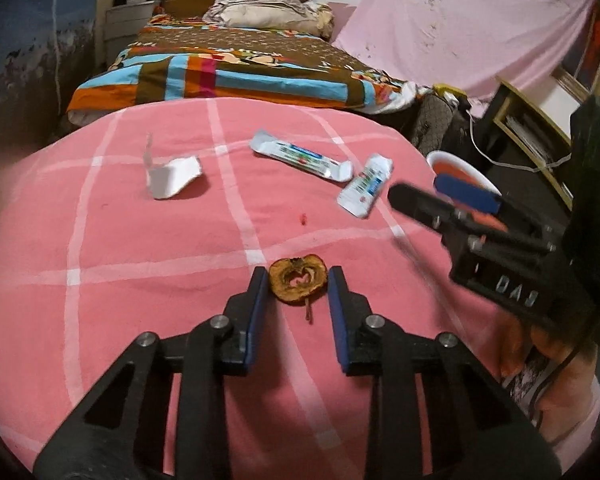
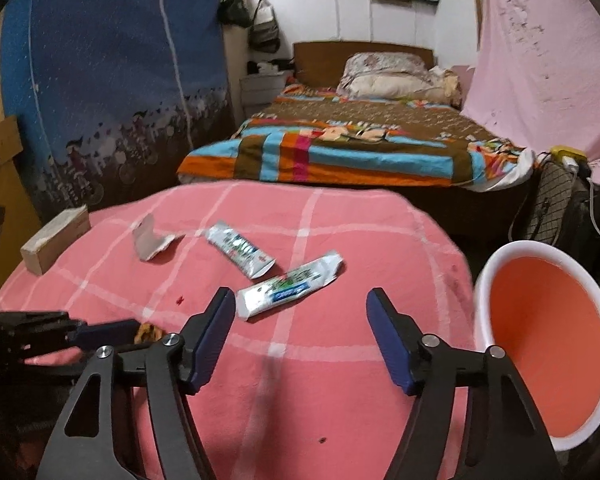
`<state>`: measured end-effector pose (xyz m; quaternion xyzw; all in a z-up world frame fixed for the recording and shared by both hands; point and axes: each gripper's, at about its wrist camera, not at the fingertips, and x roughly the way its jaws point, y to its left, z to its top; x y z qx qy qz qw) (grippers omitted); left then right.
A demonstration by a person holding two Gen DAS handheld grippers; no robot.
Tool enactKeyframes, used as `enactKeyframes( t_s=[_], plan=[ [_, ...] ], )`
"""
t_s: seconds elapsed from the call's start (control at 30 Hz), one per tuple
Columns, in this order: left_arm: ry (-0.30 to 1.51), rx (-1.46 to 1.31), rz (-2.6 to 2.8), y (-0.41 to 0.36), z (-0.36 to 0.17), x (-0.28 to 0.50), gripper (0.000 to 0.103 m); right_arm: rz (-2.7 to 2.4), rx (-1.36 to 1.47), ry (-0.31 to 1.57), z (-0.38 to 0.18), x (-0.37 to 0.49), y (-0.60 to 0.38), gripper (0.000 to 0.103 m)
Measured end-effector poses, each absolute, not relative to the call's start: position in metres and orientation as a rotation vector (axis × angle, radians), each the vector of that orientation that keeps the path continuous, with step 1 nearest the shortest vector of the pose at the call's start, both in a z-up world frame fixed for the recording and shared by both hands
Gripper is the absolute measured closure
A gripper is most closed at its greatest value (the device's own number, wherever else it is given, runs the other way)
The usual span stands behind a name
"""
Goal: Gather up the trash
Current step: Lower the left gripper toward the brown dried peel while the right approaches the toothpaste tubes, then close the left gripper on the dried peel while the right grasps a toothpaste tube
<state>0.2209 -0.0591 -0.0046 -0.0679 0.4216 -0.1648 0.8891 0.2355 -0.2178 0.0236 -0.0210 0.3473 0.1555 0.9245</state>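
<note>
The left gripper is low over the pink checked cover, and its two blue pads stand narrow on both sides of a brown, dried apple slice. The left pad seems to touch the slice, while a thin gap shows at the right pad, so I cannot say the grip is firm. I judge this pickup to be the step in hand. To do it well, the pads should meet the slice at its widest part. They should also stay just above the cloth, because the soft cover could be pinched together with it. The small stem under the slice is too thin to hold by.

The right gripper hangs near, with its fingers about half open and nothing between them. Just ahead of it lies a squeezed toothpaste tube, and a second tube lies a little farther. Beyond them there is a torn white paper piece.

The red bucket with a white rim stands beside the right edge of the cover, below its surface, so the trash must travel over this edge. At the far left corner a small box sits near the edge. The middle of the cover is open for moving, and a bed stands behind.
</note>
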Motion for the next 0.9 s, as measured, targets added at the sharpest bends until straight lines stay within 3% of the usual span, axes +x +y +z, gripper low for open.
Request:
enactKeyframes(
  t_s=[0.4, 0.6, 0.67, 0.83, 0.9],
  plan=[
    [0.842, -0.307, -0.224, -0.024, -0.012, 0.226, 0.093, 0.379, 0.020, 0.862, 0.011, 0.271, -0.208, 0.039],
    [0.843, -0.314, -0.227, -0.024, -0.013, 0.226, 0.093, 0.337, -0.112, 0.874, 0.009, 0.279, -0.189, 0.039],
    [0.842, -0.319, -0.228, -0.023, -0.014, 0.226, 0.093, 0.339, -0.140, 0.873, 0.008, 0.276, -0.189, 0.043],
    [0.843, -0.311, -0.224, -0.025, -0.014, 0.225, 0.093, 0.334, -0.162, 0.872, 0.008, 0.273, -0.200, 0.070],
    [0.844, -0.306, -0.222, -0.025, -0.014, 0.225, 0.093, 0.343, -0.165, 0.871, 0.007, 0.271, -0.203, 0.073]
  ],
)
